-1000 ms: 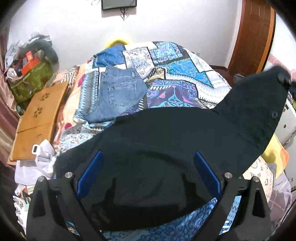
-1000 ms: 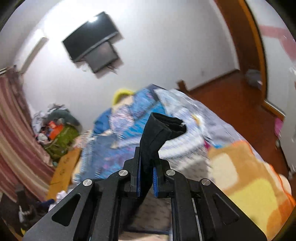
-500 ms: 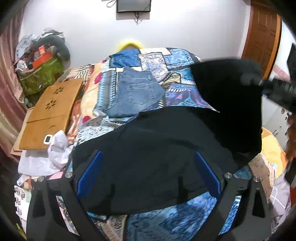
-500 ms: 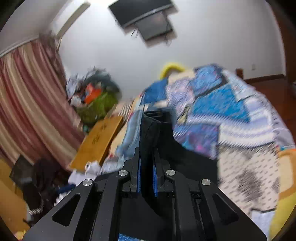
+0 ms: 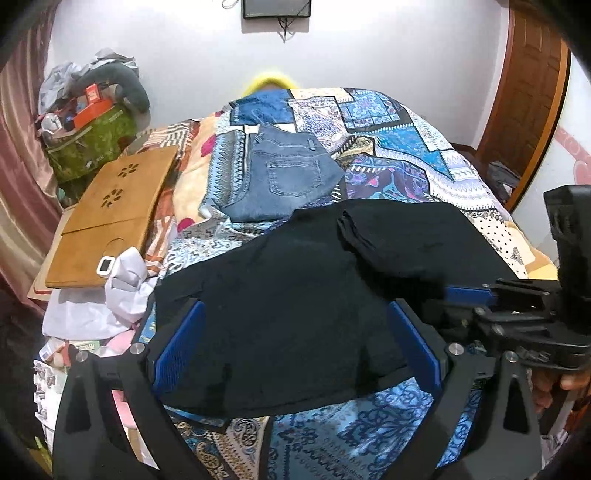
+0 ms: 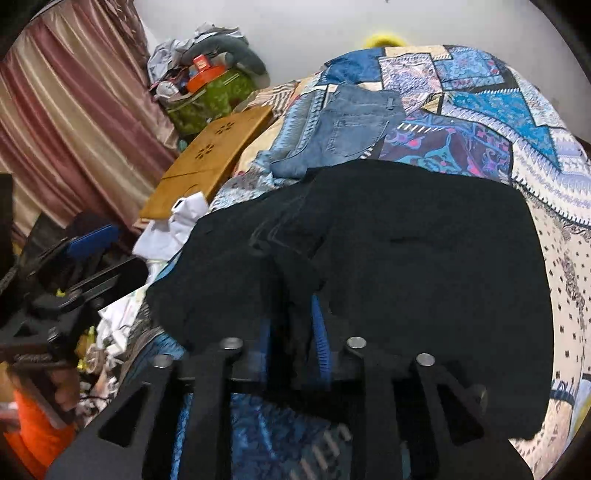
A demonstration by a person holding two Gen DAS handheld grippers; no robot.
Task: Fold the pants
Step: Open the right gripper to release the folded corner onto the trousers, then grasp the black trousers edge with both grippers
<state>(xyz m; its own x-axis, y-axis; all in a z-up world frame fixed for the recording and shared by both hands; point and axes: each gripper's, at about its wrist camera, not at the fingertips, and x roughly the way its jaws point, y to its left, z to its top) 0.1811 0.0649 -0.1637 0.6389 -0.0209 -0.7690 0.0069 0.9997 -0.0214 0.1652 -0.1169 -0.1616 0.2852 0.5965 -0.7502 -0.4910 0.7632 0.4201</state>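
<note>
Left tongs [image 5: 295, 350] hang wide open over the black pants [image 5: 314, 295], blue pads either side of the cloth, gripping nothing. Right tongs [image 6: 293, 343] have just been opening: pads now slightly apart with a ridge of the black fabric still running between them, and whether they press on it is hard to tell. The pants lie spread on the bed [image 5: 424, 166], one part doubled over onto the rest. Folded jeans [image 5: 284, 181] sit beyond them on the patchwork cover, just clear of the black edge. Over by the wall, a green bag [image 5: 92, 144] is stuffed full, with an orange box poking out among grey and white cloth heaped on top. The left wrist view catches a wooden door [image 5: 532, 92] and a dark screen [image 5: 275, 8] high on the wall. The right wrist view gives a striped curtain [image 6: 66, 110] instead. Beside the bed a wooden lap tray [image 5: 107, 218] lies flat, with white crumpled cloth [image 5: 122, 288] against the pants' near corner.
</note>
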